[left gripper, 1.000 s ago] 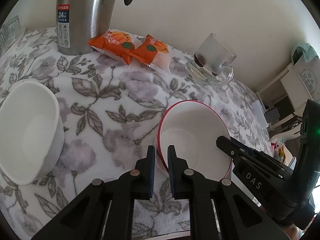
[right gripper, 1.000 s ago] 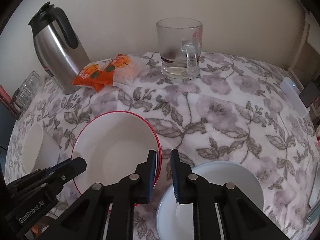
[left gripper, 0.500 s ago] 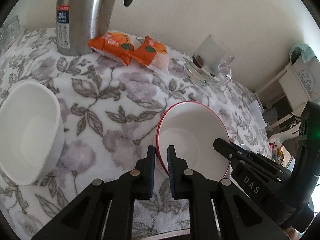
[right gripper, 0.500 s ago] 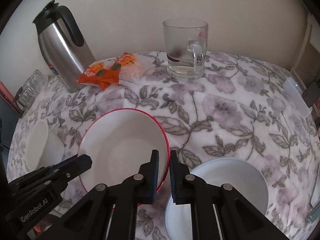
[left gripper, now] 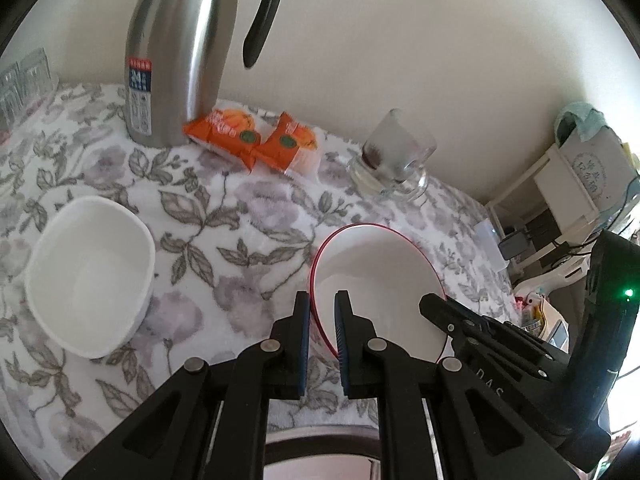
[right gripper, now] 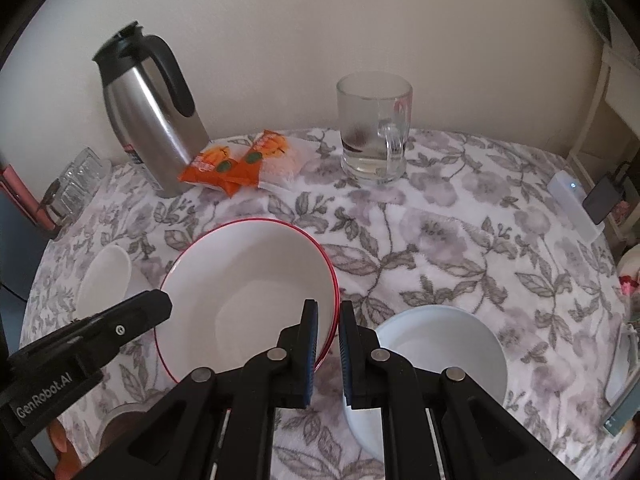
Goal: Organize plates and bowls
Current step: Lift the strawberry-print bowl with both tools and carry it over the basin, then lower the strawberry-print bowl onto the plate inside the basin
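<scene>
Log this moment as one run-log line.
left gripper: shut on red-rimmed bowl | right gripper: shut on same bowl's opposite rim | white bowl: on tablecloth | light bowl: beside

Cream wall, floral tablecloth, white shelf unit at rt.

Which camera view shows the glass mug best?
The right wrist view. There the glass mug stands upright and whole, near the middle of the picture, with its handle turned to the camera. In the left wrist view the mug is smaller, leans from lens distortion, and its handle is harder to make out.
</scene>
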Demonstrator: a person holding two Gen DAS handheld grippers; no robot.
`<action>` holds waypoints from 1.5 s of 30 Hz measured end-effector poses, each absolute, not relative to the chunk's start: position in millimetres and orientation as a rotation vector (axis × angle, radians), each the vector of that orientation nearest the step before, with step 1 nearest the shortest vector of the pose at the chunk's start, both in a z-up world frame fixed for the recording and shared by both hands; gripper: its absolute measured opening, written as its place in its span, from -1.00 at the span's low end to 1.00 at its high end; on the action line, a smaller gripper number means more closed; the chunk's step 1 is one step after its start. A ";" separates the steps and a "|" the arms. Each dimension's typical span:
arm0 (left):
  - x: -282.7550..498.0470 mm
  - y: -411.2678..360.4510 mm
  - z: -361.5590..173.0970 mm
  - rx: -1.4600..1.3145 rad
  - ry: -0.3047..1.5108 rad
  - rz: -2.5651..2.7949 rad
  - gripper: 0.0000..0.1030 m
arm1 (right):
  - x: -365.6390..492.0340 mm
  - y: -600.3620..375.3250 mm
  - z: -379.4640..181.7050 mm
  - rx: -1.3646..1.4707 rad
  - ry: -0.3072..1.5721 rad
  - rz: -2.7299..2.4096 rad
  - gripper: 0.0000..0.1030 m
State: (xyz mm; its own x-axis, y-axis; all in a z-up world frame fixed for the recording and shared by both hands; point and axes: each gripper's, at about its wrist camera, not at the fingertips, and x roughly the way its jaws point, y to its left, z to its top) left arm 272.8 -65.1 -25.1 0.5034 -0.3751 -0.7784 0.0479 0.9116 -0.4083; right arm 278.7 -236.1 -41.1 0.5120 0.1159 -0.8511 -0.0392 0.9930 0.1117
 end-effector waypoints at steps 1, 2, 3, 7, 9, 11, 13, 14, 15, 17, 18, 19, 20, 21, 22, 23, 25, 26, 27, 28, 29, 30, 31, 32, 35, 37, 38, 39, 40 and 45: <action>270.5 -64.8 -20.9 -0.355 1.008 -0.262 -0.76 | 276.3 -235.7 -37.1 0.083 1.024 0.093 -0.78; 267.7 -64.5 -16.7 -0.353 0.999 -0.263 -0.76 | 274.1 -235.5 -33.6 0.084 1.019 0.093 -0.78; 265.0 -64.5 -12.0 -0.350 0.991 -0.264 -0.76 | 271.7 -235.2 -29.8 0.085 1.013 0.092 -0.78; 254.6 -65.3 1.8 -0.340 0.966 -0.271 -0.76 | 261.8 -235.8 -17.6 0.080 0.999 0.087 -0.78; 250.4 -66.7 5.2 -0.342 0.966 -0.277 -0.76 | 257.4 -237.2 -13.3 0.083 0.995 0.080 -0.78; 245.0 -69.1 8.5 -0.335 0.965 -0.278 -0.76 | 250.9 -239.2 -8.6 0.088 0.991 0.076 -0.78; 239.3 -70.7 11.9 -0.337 0.961 -0.279 -0.76 | 246.1 -240.4 -5.1 0.086 0.989 0.073 -0.78; 235.8 -71.3 13.6 -0.339 0.958 -0.279 -0.76 | 242.8 -241.1 -2.9 0.087 0.987 0.070 -0.78; 232.3 -72.0 15.1 -0.337 0.955 -0.279 -0.76 | 239.4 -241.9 -0.8 0.090 0.986 0.068 -0.78; 224.7 -74.5 17.3 -0.332 0.951 -0.273 -0.76 | 233.4 -243.6 2.1 0.098 0.985 0.066 -0.78; 220.6 -75.6 17.4 -0.328 0.953 -0.271 -0.76 | 229.7 -244.3 3.5 0.100 0.984 0.064 -0.78; 217.4 -77.4 17.3 -0.319 0.956 -0.271 -0.76 | 227.2 -244.7 4.3 0.100 0.983 0.062 -0.78; 214.7 -78.7 17.3 -0.312 0.958 -0.271 -0.76 | 223.3 -245.5 5.0 0.100 0.982 0.059 -0.78; 211.0 -80.4 17.6 -0.303 0.961 -0.272 -0.76 | 218.7 -246.7 5.8 0.104 0.982 0.057 -0.78; 208.0 -81.3 18.2 -0.299 0.960 -0.274 -0.76 | 215.8 -247.5 6.1 0.107 0.981 0.057 -0.78; 205.1 -81.9 19.2 -0.296 0.958 -0.275 -0.76 | 211.6 -248.9 6.8 0.114 0.979 0.057 -0.78; 199.0 -82.6 21.4 -0.289 0.953 -0.279 -0.76 | 203.6 -250.5 8.5 0.122 0.978 0.062 -0.78; 196.4 -82.2 22.4 -0.289 0.951 -0.280 -0.76 | 199.4 -250.6 9.7 0.123 0.976 0.064 -0.78; 194.1 -81.5 23.0 -0.289 0.950 -0.281 -0.76 | 196.0 -250.0 10.5 0.121 0.975 0.066 -0.78; 191.3 -80.7 23.9 -0.290 0.948 -0.281 -0.76 | 191.9 -248.9 11.9 0.116 0.972 0.069 -0.78; 188.1 -80.1 25.1 -0.291 0.944 -0.280 -0.76 | 187.4 -247.6 13.0 0.113 0.970 0.072 -0.78; 185.0 -79.1 26.4 -0.290 0.940 -0.279 -0.76 | 184.3 -246.5 13.4 0.111 0.969 0.074 -0.78; 181.3 -78.4 27.9 -0.287 0.935 -0.276 -0.76 | 180.0 -244.7 14.4 0.109 0.968 0.077 -0.78; 177.1 -78.0 29.6 -0.281 0.929 -0.273 -0.76 | 176.7 -243.2 15.1 0.107 0.967 0.080 -0.78; 165.3 -73.3 30.9 -0.282 0.919 -0.267 -0.76 | 166.9 -238.7 15.1 0.106 0.968 0.088 -0.78; 158.4 -69.6 30.2 -0.285 0.920 -0.261 -0.76 | 161.5 -234.5 13.6 0.101 0.976 0.089 -0.78; 155.2 -68.5 30.5 -0.281 0.918 -0.256 -0.76 | 158.0 -231.8 12.6 0.101 0.979 0.091 -0.78; 151.1 -66.9 31.0 -0.274 0.913 -0.247 -0.76 | 155.6 -230.5 12.0 0.102 0.981 0.093 -0.78; 148.4 -65.9 31.2 -0.270 0.911 -0.244 -0.76 | 152.4 -228.5 11.1 0.106 0.984 0.095 -0.78; 131.5 -57.2 28.9 -0.269 0.901 -0.227 -0.76 | 138.4 -219.9 7.4 0.111 0.988 0.108 -0.78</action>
